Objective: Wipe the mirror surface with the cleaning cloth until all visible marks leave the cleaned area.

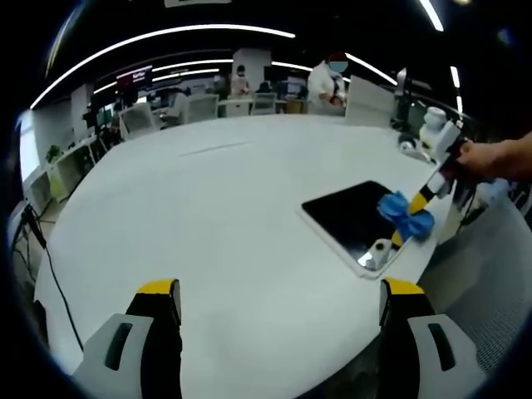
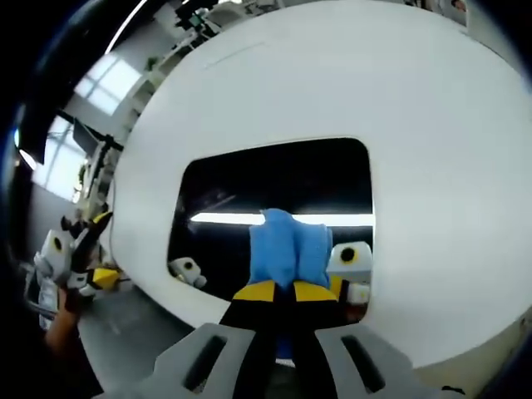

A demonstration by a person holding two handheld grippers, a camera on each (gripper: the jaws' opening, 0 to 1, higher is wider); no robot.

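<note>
The mirror (image 1: 345, 214) is a dark rounded rectangle in a white frame, lying flat near the table's right edge. A blue cleaning cloth (image 1: 406, 214) rests on its near right corner, with my right gripper (image 1: 422, 199) shut on it and a hand (image 1: 486, 158) holding that gripper. In the right gripper view the cloth (image 2: 287, 245) is pinched between the shut yellow-tipped jaws of that gripper (image 2: 278, 291) and pressed on the mirror (image 2: 274, 179), which reflects a ceiling light strip. My left gripper (image 1: 280, 295) stands open over bare table, well left of the mirror; it shows again as the left gripper (image 2: 75, 249).
A large round white table (image 1: 208, 208) carries the mirror. Chairs, desks and people stand at the back (image 1: 249, 91). A white device (image 1: 432, 125) sits at the table's far right. A cable (image 1: 50, 262) hangs off the left edge. Grey floor (image 1: 490, 274) lies beyond the right edge.
</note>
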